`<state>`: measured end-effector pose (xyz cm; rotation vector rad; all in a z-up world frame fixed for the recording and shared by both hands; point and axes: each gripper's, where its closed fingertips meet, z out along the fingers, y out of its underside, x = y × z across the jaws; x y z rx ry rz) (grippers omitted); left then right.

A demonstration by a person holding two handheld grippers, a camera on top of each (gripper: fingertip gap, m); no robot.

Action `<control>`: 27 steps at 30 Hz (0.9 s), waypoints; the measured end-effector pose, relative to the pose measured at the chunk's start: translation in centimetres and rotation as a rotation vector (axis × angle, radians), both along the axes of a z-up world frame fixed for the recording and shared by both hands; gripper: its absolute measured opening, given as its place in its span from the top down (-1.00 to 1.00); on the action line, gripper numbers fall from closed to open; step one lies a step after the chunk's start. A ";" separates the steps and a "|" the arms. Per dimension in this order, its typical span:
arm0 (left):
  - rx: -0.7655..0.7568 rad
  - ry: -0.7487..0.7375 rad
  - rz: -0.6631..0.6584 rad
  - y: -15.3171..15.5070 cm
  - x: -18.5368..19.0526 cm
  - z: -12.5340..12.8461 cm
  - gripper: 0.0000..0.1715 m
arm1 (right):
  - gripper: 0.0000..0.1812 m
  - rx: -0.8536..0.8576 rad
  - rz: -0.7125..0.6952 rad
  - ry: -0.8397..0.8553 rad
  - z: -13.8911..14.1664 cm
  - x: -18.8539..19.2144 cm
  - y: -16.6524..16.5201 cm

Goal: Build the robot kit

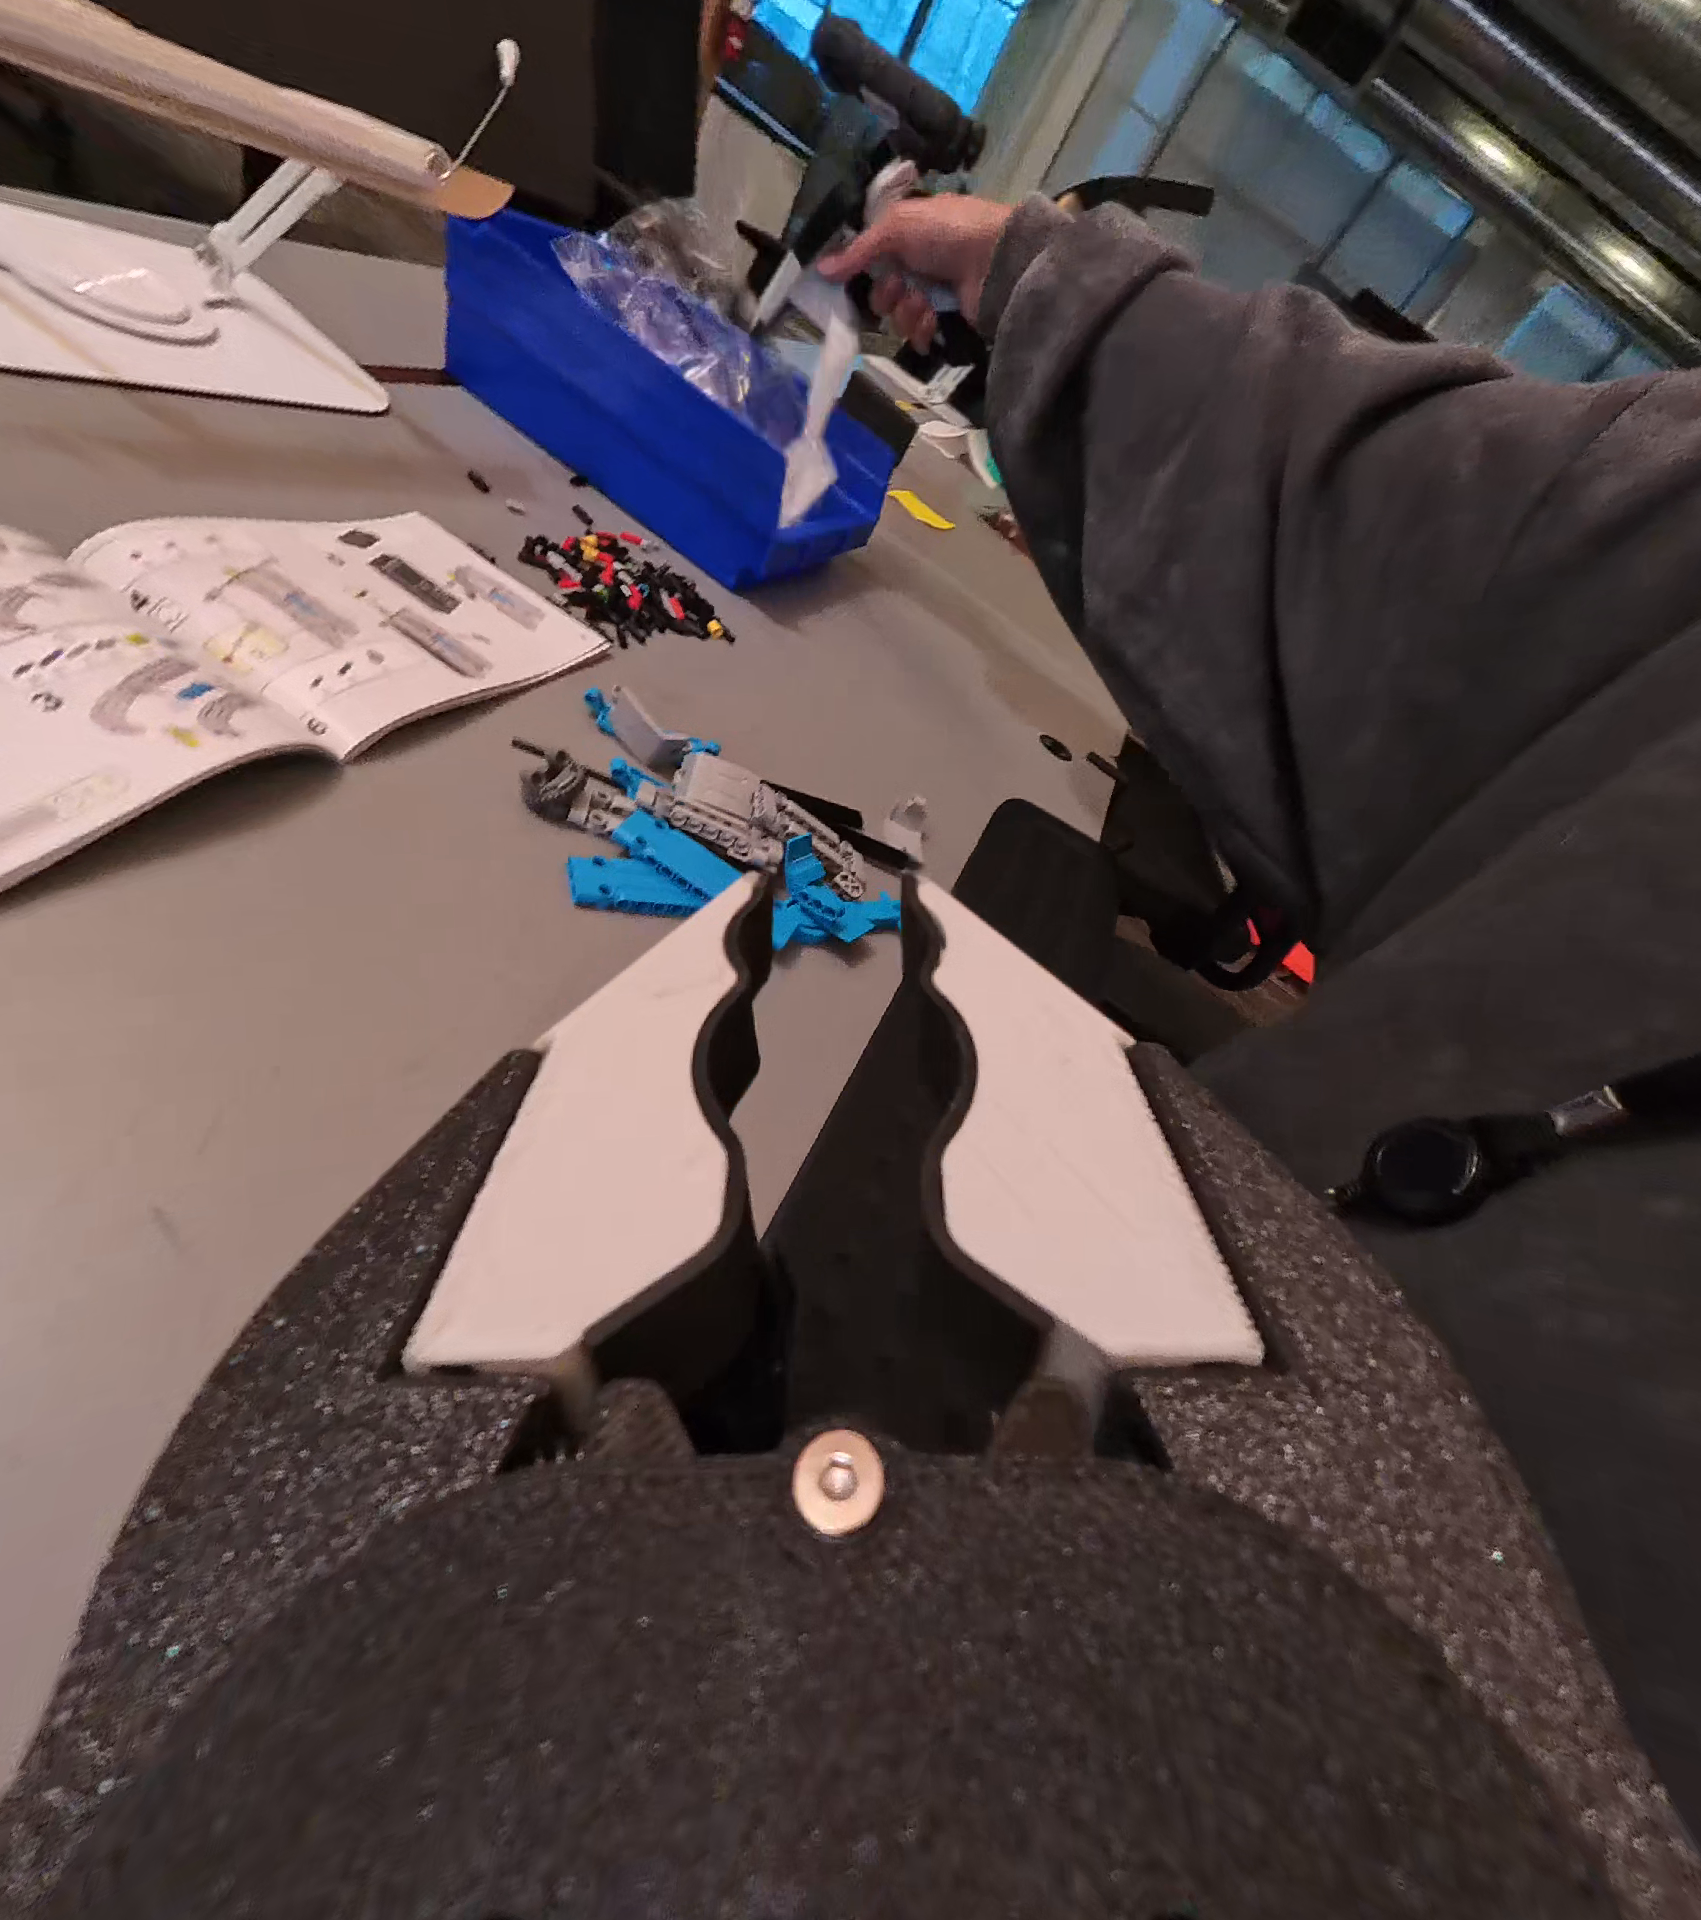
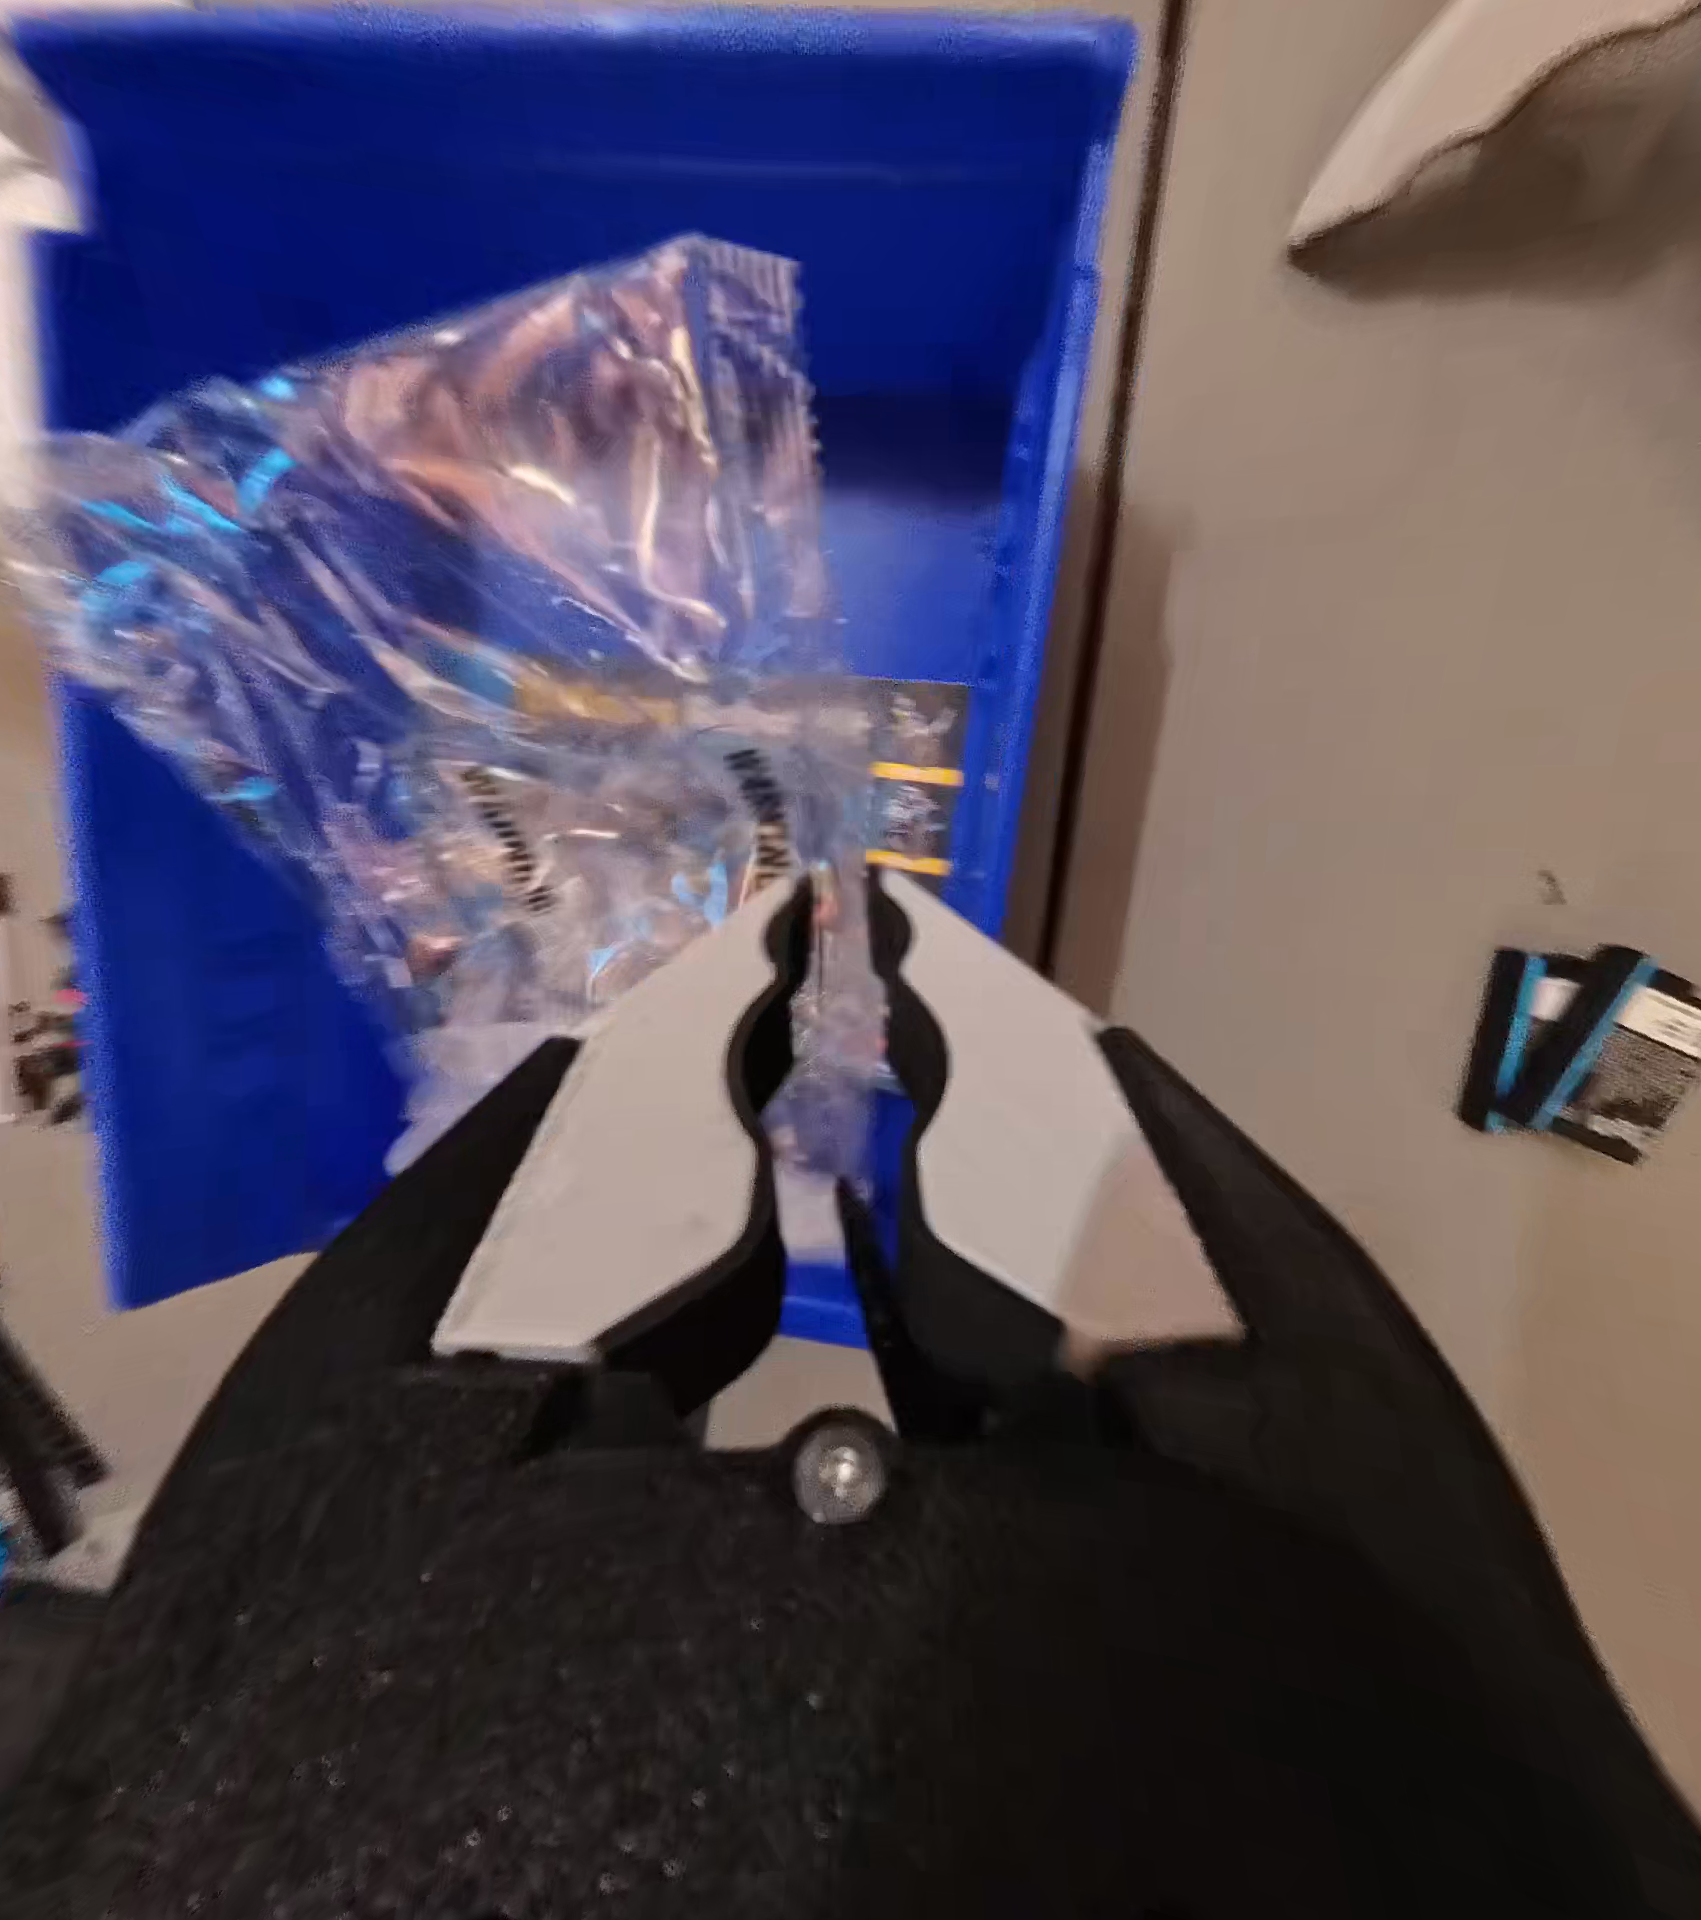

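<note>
My right tongs [image 2: 838, 883] pinch a crumpled clear plastic bag [image 2: 472, 623], holding it above the blue bin [image 2: 1033, 520] on the grey tabletop [image 2: 1345, 727]. My left tongs [image 1: 833, 883] hover parted and empty near blue and grey building-set parts [image 1: 690, 821] beside an open instruction booklet [image 1: 233, 644].

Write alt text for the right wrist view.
The right gripper pinches a crumpled clear plastic bag above an open blue bin on a grey table. Small black-and-blue packets lie to the right.
</note>
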<state>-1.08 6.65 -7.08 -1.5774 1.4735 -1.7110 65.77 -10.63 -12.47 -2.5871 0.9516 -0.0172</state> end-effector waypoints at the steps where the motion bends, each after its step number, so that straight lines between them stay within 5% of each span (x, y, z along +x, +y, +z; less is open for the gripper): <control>1: 0.006 0.011 0.016 0.3 -0.2 -0.2 0.72 | 0.71 -0.022 -0.013 -0.025 -0.2 0.6 -0.4; 3: 0.041 0.041 0.064 1.1 -0.6 -0.6 0.72 | 0.54 0.042 -0.024 -0.117 1.9 1.0 -0.7; 6: 0.133 0.113 0.147 2.2 -1.0 -2.1 0.70 | 0.34 0.088 -0.057 -0.428 9.0 0.1 -3.4; 8: 0.192 0.154 0.178 2.2 -1.1 -3.2 0.70 | 0.35 0.226 -0.008 -0.558 13.3 -5.5 -3.5; 10: 0.221 0.196 0.202 1.8 -1.0 -4.5 0.66 | 0.37 0.448 0.157 -0.502 14.3 -15.9 -1.1; 13: 0.245 0.243 0.227 0.7 -0.4 -6.0 0.56 | 0.21 0.615 0.469 -0.154 8.7 -34.8 1.5; 16: 0.264 0.273 0.104 -2.0 0.6 -7.0 0.47 | 0.22 0.463 0.718 -0.149 0.6 -45.4 0.0; 23: 0.446 0.467 -0.132 -2.8 6.6 -12.9 0.38 | 0.35 0.223 0.648 -0.124 -7.6 -45.6 -2.7; 27: 0.543 0.519 -0.177 -2.6 10.2 -14.9 0.20 | 0.30 0.357 0.613 -0.114 -6.5 -47.5 1.1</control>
